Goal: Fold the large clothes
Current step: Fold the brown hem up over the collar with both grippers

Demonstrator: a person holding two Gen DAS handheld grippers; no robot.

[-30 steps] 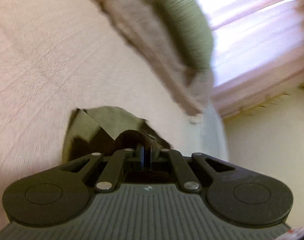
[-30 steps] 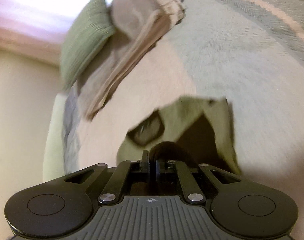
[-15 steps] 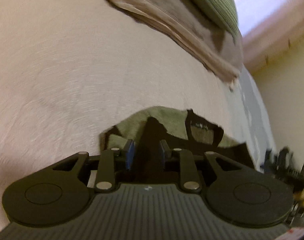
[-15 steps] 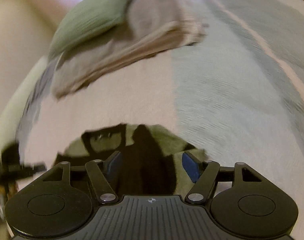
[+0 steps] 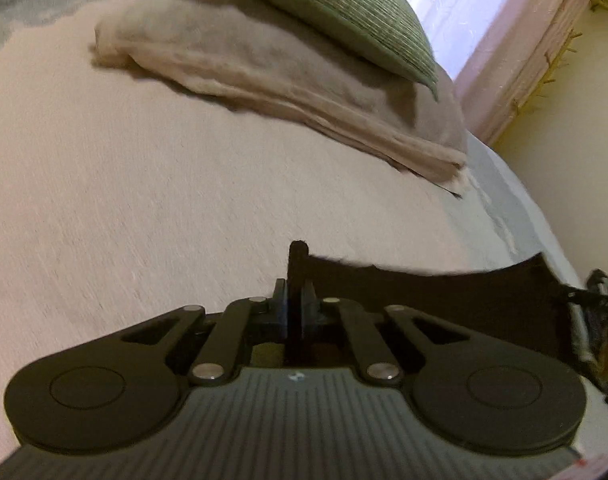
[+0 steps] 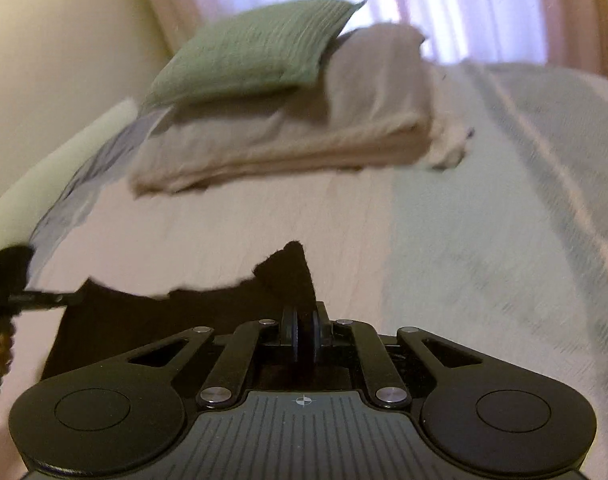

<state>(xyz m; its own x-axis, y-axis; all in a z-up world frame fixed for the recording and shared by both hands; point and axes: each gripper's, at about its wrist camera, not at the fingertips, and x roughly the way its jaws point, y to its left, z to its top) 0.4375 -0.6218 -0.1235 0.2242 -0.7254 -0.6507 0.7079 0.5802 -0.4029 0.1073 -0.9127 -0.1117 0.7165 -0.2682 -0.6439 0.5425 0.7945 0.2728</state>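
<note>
Over pink bedspread (image 5: pixel 152 200), both claws (image 5: pixel 295 300) (image 6: pixel 303 322) tight on dark garment (image 5: pixel 444 292).

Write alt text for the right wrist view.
The right hand-held gripper is shut on a corner of a dark garment held over a bed. Beyond it, a green cushion lies on a folded beige blanket before a curtained window.

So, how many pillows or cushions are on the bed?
1: a green ribbed cushion lies on top of a folded beige blanket at the far side of the bed, near the window. Others may be out of view.
</note>
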